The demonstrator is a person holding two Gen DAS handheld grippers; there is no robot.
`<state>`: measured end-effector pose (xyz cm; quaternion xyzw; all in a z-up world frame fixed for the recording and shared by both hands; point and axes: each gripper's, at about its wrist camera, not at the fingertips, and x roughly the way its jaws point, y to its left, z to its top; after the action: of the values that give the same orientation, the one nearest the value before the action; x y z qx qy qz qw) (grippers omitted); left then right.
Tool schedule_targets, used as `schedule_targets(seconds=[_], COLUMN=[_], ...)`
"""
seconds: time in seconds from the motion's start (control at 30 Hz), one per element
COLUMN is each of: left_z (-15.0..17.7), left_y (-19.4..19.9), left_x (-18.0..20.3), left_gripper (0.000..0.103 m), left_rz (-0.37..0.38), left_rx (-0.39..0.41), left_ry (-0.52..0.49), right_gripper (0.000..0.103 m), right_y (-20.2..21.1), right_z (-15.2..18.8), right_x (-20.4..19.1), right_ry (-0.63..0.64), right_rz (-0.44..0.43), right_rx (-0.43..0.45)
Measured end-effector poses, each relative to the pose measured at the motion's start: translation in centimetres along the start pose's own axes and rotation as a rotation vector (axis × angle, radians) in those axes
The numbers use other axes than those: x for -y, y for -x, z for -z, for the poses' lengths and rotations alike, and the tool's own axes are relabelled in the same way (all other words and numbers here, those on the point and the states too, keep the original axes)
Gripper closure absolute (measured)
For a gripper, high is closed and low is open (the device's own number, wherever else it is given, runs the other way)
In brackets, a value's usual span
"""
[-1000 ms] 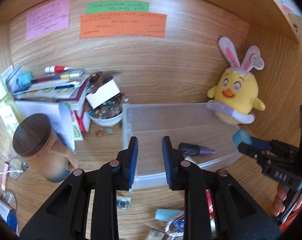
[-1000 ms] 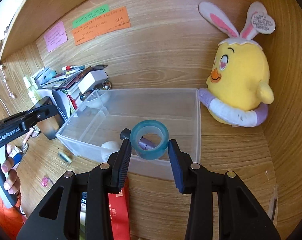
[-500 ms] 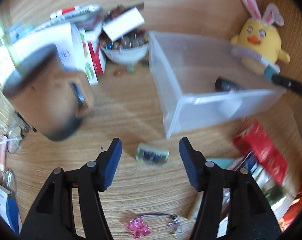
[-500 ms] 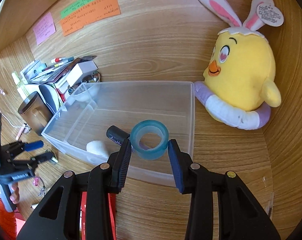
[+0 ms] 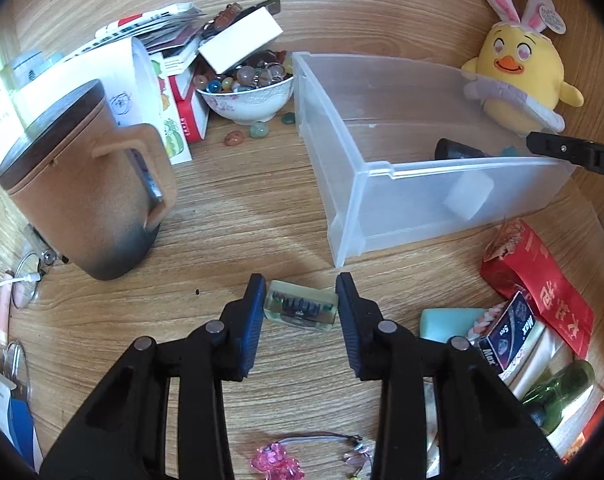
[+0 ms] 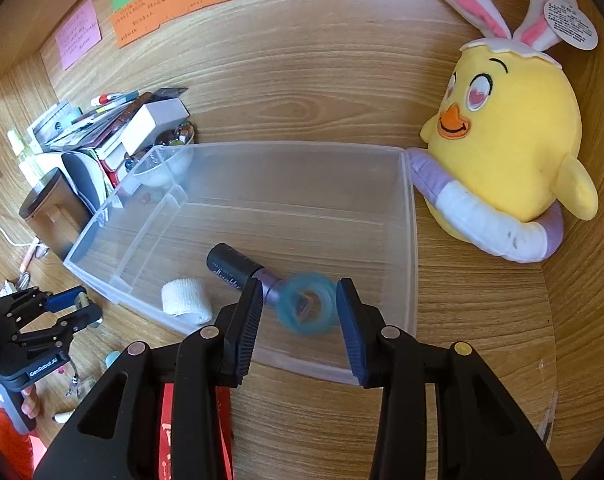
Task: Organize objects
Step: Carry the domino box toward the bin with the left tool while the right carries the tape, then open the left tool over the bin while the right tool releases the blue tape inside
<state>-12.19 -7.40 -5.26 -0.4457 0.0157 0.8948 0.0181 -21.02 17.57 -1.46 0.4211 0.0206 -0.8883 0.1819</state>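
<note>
My left gripper [image 5: 301, 307] is open, its fingers on either side of a small clear block [image 5: 301, 307] with a dark insert, which lies on the desk in front of the clear plastic bin [image 5: 422, 216]. My right gripper [image 6: 299, 307] is open above the bin's near right corner [image 6: 406, 200]. A teal tape ring [image 6: 306, 303], blurred, is loose between its fingers and looks free of both pads. In the bin lie a dark tube [image 6: 231, 266] and a white roll [image 6: 185, 298].
A brown lidded mug [image 5: 77, 200] stands left of the bin, a bowl of marbles [image 5: 245, 92] and stacked books behind it. A yellow plush chick [image 6: 510, 152] sits right of the bin. A red packet [image 5: 542, 288], small boxes, a green bottle and a pink charm [image 5: 275, 460] lie near the front.
My left gripper dropped from the bin to the desk, opened, and now straddles the clear block. My right gripper opened and let go of the teal tape ring over the bin.
</note>
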Motion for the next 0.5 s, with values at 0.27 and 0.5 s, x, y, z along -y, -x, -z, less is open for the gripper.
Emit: schedule_targets(seconds=[0.27,0.5], left_z=[-1.6,-4.0], left_y=[3.4,6.7], left_x=[-1.2,-0.6], left_gripper=[0.067,0.067], left_rz=[0.029,0.077], left_rx=[0.088,0.198], left_ry=[0.063,0.067], right_gripper=[0.065,0.053], right_y=[0.4,3.0], right_z=[0.1,0.8], right_x=[-0.2,-1.3], right_ry=[-0.006,0.030], right_rz=[-0.004,0.002], right_rx=[0.001,0.063])
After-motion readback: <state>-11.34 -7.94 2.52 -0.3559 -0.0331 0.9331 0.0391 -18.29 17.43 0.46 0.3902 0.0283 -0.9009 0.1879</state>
